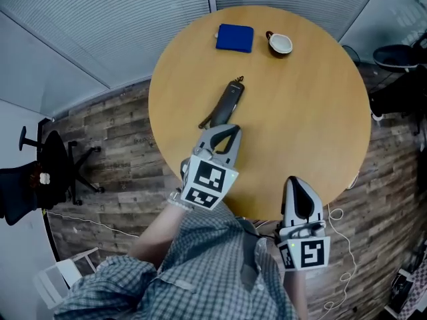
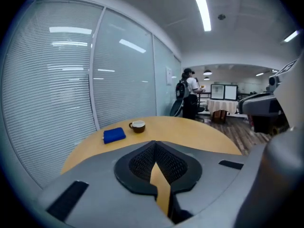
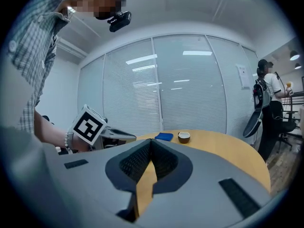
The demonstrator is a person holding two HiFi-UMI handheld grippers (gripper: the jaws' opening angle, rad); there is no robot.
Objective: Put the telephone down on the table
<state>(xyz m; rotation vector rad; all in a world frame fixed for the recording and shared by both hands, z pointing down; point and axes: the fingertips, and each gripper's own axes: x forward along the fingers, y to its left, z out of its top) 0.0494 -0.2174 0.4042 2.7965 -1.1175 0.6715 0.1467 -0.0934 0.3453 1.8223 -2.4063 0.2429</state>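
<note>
As the telephone (image 1: 225,103) lies on the bench (image 1: 313,112) while the left hand-held gripper (image 1: 229,132) and right hand-held gripper (image 1: 297,183) are clenched empty, placement appears complete.

The telephone (image 1: 227,102) is dark, the pad (image 1: 234,37) blue, the table (image 1: 313,112) tan.

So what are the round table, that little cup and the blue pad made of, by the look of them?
The table looks like wood or wood-look laminate: even tan, smooth, no visible grain. The cup seems glazed ceramic: brown outside, shiny white inside. The blue pad looks matte, maybe cloth or foam; too small to tell.
</note>
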